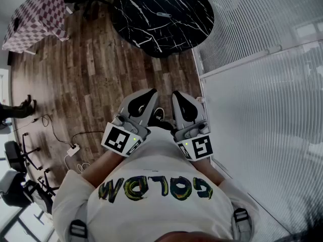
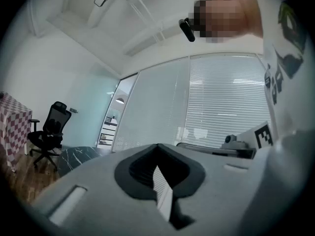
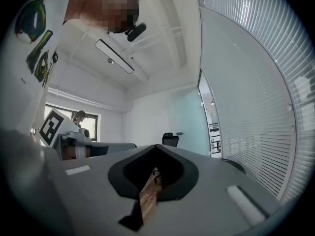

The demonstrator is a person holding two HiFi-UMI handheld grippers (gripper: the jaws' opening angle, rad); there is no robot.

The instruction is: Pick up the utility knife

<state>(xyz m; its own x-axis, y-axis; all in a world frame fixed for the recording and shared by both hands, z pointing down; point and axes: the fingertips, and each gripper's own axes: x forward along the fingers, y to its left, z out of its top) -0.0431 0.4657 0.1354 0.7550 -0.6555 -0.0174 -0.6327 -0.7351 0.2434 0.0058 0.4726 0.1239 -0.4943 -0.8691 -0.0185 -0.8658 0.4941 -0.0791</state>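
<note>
both units are held level in front of the person's chest, side by side, well apart from the work area. the left gripper (image 1: 147,97) has its jaws pressed together with nothing between them, as its own view confirms. the right gripper (image 1: 180,99) is likewise clenched and empty. the round black marble table (image 1: 146,39) stands ahead across the wood floor (image 1: 91,79). the utility knife (image 1: 162,14) is judged to be the small pale elongated item lying on the table's far half, apart from the rim; it is too small to identify with certainty. step in hand: approach. walk up until the table edge is near. select one gripper and release its jaws fully before descent. align them across the narrow width of the handle, lower until both pads flank the body, then clench. avoid the blade end. keep the idle gripper off the tabletop.
</note>
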